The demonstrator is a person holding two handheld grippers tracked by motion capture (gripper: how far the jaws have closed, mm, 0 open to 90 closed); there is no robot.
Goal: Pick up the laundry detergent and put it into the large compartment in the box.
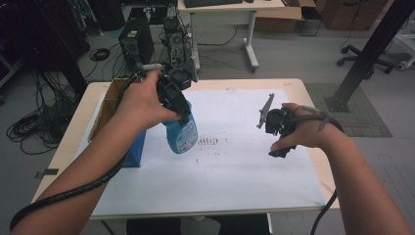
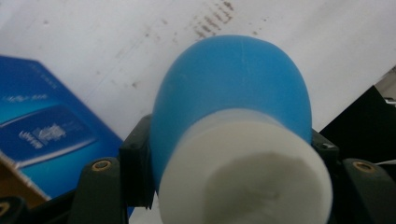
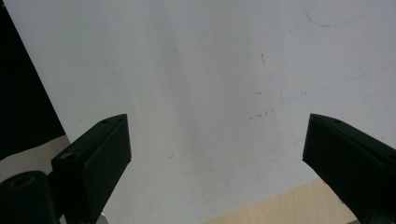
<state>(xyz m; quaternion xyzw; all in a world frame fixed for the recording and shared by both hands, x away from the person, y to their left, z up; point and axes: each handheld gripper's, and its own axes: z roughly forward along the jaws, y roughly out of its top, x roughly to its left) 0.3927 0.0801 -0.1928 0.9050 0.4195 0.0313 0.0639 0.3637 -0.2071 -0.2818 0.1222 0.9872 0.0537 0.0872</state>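
Spreading across most of the counter (image 1: 313, 166) is a white sheet (image 1: 235, 171), marked with brownish smudges near its middle. Sitting at the left edge is an open cardboard box (image 1: 110, 100) with a blue box (image 2: 42, 135) just beside it. Hanging above the sheet's left part is a blue bottle (image 1: 182, 134), tilted, its white cap end facing the left gripper (image 1: 172, 98), whose jaws are clamping its neck. Hovering at the right, the right gripper (image 1: 274, 122) is holding its jaws wide apart over bare sheet.
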